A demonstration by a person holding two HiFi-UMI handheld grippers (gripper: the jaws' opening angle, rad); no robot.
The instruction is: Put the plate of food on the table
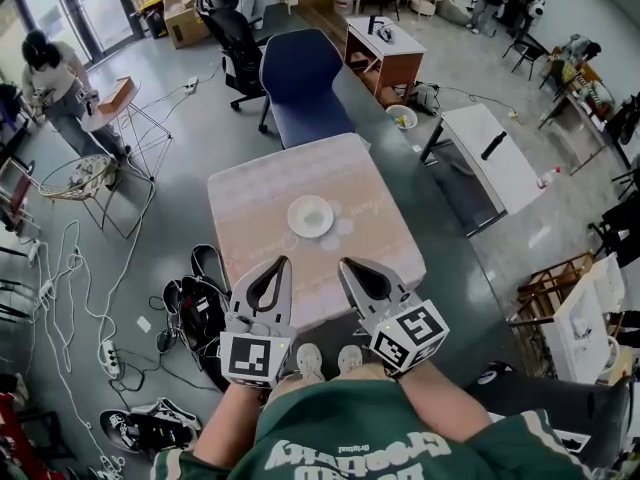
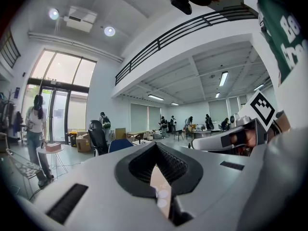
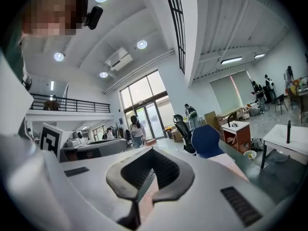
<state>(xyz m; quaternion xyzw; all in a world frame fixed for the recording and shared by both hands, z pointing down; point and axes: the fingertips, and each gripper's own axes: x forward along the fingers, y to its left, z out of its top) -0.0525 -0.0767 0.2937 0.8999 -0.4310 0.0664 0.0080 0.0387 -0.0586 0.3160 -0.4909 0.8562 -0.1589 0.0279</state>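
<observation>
A white plate [image 1: 310, 216] rests near the middle of a square table [image 1: 250, 183] with a pale pink patterned top. What lies on the plate is too small to tell. My left gripper [image 1: 284, 261] and right gripper [image 1: 343, 262] hover side by side over the table's near edge, short of the plate. Both point toward the plate. Each has its jaw tips together and nothing between them. The same shows in the left gripper view [image 2: 155, 144] and the right gripper view [image 3: 152, 149].
A blue chair [image 1: 300, 78] stands at the table's far side, with a black office chair [image 1: 232, 33] behind it. Shoes and cables [image 1: 190, 308] lie on the floor at the left. A white table [image 1: 490, 153] stands to the right. A person [image 1: 55, 78] stands far left.
</observation>
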